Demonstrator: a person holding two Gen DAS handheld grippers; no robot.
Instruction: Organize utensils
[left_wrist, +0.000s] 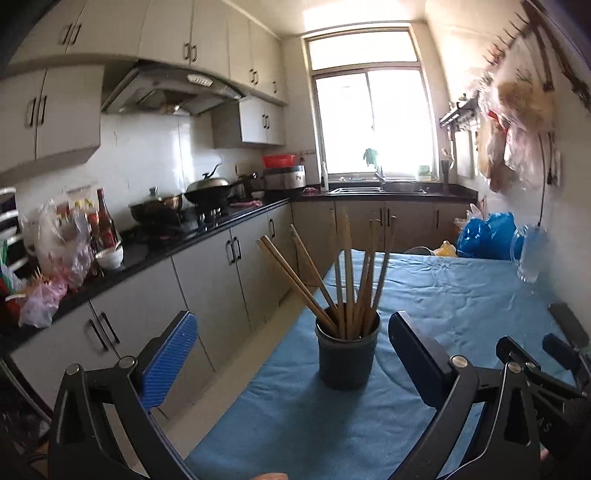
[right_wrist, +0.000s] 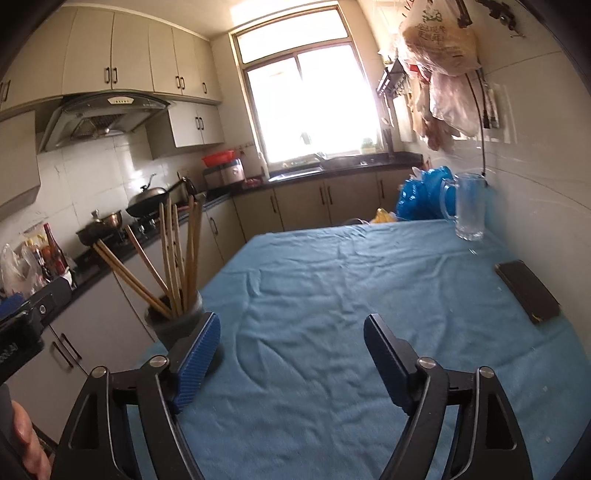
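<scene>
Chopsticks in cup, both grippers open

Table (right_wrist: 332, 266) under one blue cloth (left_wrist: 424, 295), wrinkled, covering the whole top. Kitchen counter (left_wrist: 166, 243) along the left with pots, bottles and bags; window (right_wrist: 310, 103) at the far end.

Left gripper (left_wrist: 291, 354) spread wide, empty, low over the near edge, one blue pad either side of the cup and clear of it. Right gripper (right_wrist: 291, 354) likewise parted and empty, over bare cloth, cup just beyond its left finger and partly hidden by it.

One glass mug (right_wrist: 467, 205), upright, far right corner by the wall. One dark flat case (right_wrist: 526, 295), lying at the right edge, well apart from the mug. One dark cup (left_wrist: 347, 354), upright near the table's left front.

Chopsticks (left_wrist: 351, 280) standing in the cup, about nine countable: two together leaning hard left, one more leaning left, the rest near upright and fanned. Exact count uncertain where sticks overlap.
</scene>
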